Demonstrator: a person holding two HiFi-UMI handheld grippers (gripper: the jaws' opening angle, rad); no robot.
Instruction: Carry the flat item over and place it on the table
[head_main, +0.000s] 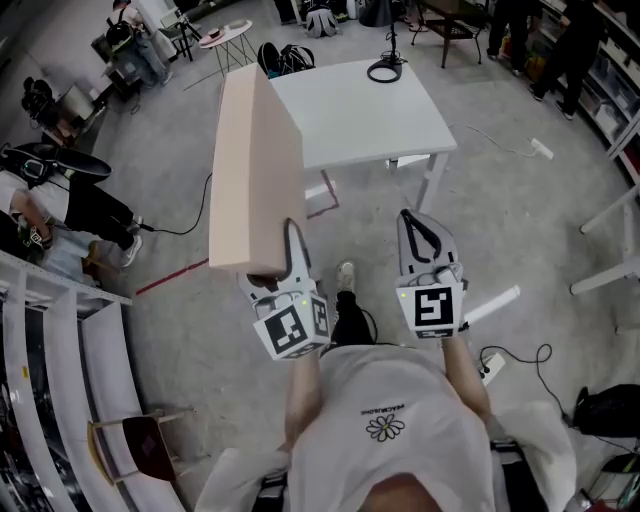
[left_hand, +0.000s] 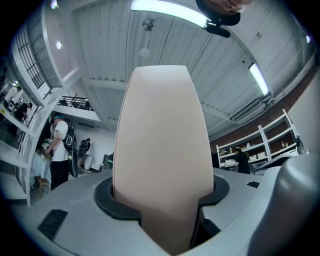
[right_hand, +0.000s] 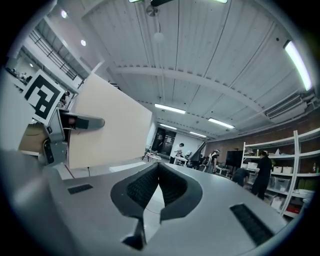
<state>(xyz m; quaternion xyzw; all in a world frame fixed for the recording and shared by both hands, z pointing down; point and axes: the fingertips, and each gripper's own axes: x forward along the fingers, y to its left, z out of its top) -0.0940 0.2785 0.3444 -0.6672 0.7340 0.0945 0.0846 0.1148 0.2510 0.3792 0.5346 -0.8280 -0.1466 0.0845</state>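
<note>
A large flat beige board stands on edge in the air, with my left gripper shut on its lower edge. In the left gripper view the board fills the gap between the jaws and rises toward the ceiling. The white table lies just beyond the board. To the right, my right gripper is held level and apart from the board. Its jaws are shut with nothing between them. The right gripper view shows the board and the left gripper at its left.
A black coiled cable lies at the table's far edge. A small round table and bags stand behind. White shelving runs along the left. A power strip and cables lie on the floor at right. People stand around the room's edges.
</note>
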